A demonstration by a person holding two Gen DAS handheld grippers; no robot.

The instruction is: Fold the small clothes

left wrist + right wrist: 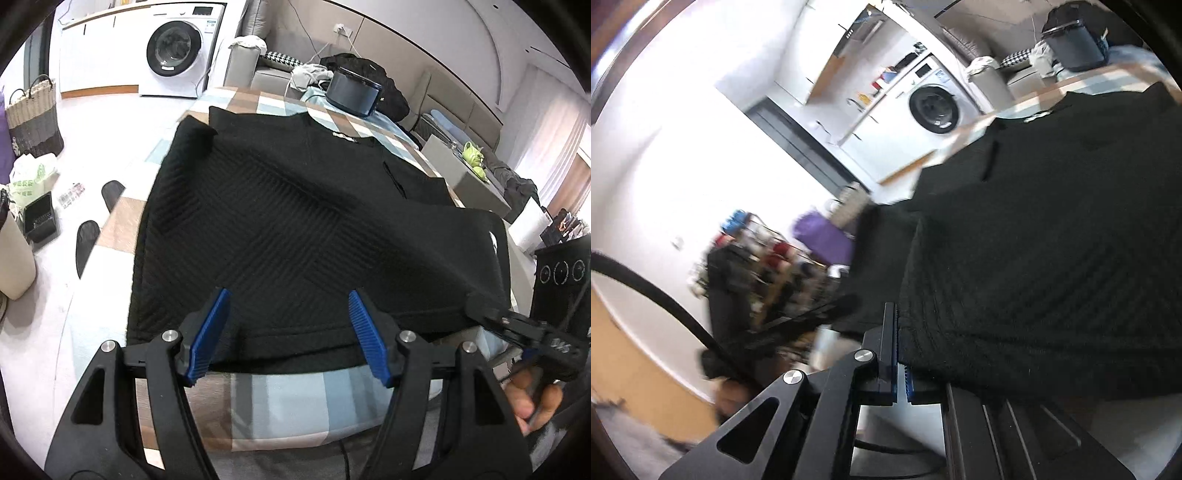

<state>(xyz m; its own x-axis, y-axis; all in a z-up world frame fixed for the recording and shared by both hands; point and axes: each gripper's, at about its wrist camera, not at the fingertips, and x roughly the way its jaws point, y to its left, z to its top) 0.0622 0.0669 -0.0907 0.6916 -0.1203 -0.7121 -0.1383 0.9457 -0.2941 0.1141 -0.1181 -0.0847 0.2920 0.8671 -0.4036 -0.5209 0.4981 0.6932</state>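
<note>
Left wrist view: I'm holding my left gripper (288, 332) spread over the black sweater's (295, 229) near hem at frame bottom, while my right gripper (495, 317), lower right, is pinching the hem corner.

Sweater (295, 221) lay flat on table (280, 398). Speaker (352, 94) sat behind it at table's far end. Washing machine (177, 48) stood beyond, far left. Basket (33, 118) on floor, left.

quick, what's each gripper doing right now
Left gripper: open over the black garment's near hem, holding nothing.
Right gripper: shut on that garment's corner.
</note>
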